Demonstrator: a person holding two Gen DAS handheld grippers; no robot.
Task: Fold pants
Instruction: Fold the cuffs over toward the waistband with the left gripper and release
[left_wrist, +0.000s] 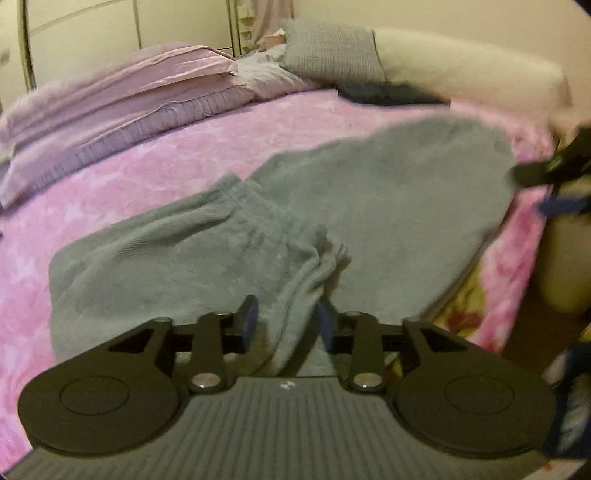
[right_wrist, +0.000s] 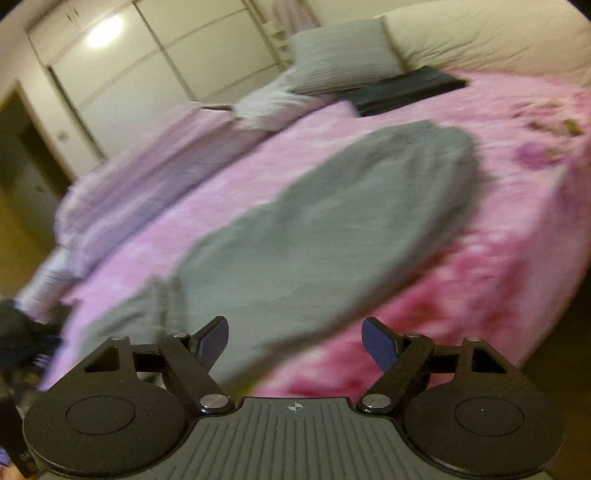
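Note:
Grey pants (left_wrist: 388, 192) lie spread on the pink bedcover (left_wrist: 177, 158), one end folded over into a doubled part (left_wrist: 177, 251) near me. My left gripper (left_wrist: 286, 319) is shut on a bunched ridge of this grey fabric between its blue pads. In the right wrist view the pants (right_wrist: 325, 229) stretch away across the bedcover (right_wrist: 498, 258), blurred. My right gripper (right_wrist: 297, 341) hangs open just over the near hem, with nothing between its fingers. It also shows as a dark blur at the right edge of the left wrist view (left_wrist: 546, 171).
A grey pillow (right_wrist: 340, 55), a cream bolster (right_wrist: 480, 33) and a flat black item (right_wrist: 406, 88) sit at the head of the bed. Folded lilac bedding (left_wrist: 122, 96) lies along the far side. White wardrobe doors (right_wrist: 129, 62) stand behind. The bed's edge drops off at the right.

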